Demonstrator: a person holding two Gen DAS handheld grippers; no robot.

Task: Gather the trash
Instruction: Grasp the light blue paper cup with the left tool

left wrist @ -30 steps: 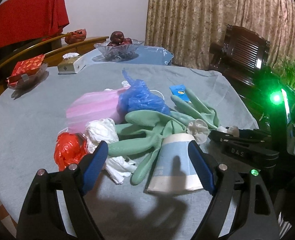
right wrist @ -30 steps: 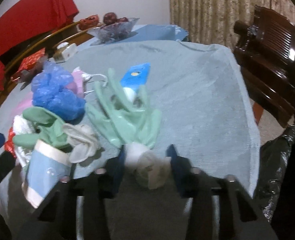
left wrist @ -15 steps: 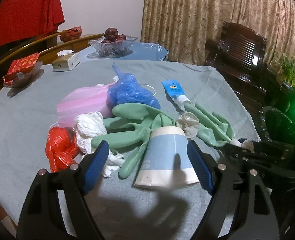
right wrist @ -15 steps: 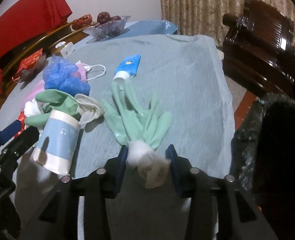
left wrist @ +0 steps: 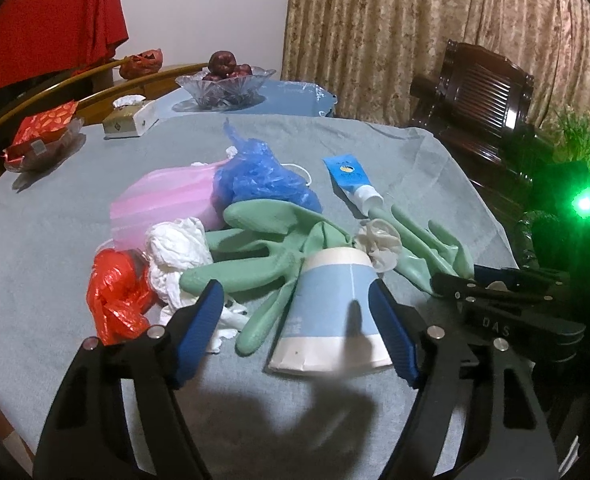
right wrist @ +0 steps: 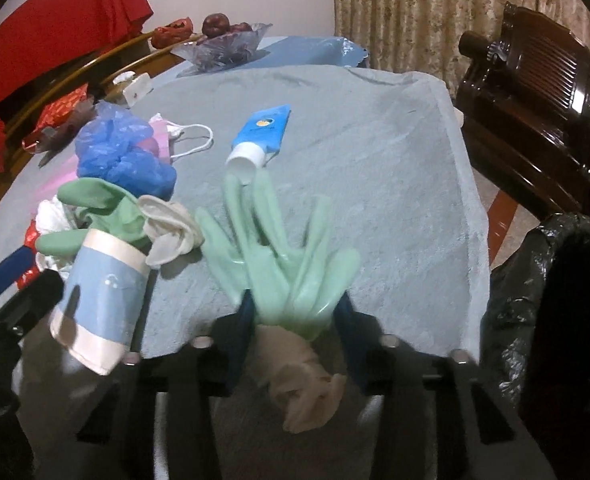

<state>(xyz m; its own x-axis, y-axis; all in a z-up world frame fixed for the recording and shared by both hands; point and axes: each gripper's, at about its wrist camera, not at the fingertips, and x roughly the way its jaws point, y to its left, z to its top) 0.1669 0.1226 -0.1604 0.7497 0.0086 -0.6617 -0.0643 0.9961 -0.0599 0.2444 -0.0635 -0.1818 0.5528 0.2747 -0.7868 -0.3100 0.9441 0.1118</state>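
The right gripper [right wrist: 295,322] has its jaws clenched on the cuff of a green rubber glove [right wrist: 291,256], whose fingers point toward the blue tube [right wrist: 261,138] on the grey table [right wrist: 395,168]; the glove looks lifted off the cloth, though blur makes that uncertain. A black trash bag [right wrist: 551,300] stands at the table's right edge. The left gripper [left wrist: 295,320] has its jaws released and spread around a paper cup [left wrist: 331,316] lying on its side near the front edge, just beside a second green glove [left wrist: 255,248], white tissue [left wrist: 177,250] and red wrapper [left wrist: 115,296].
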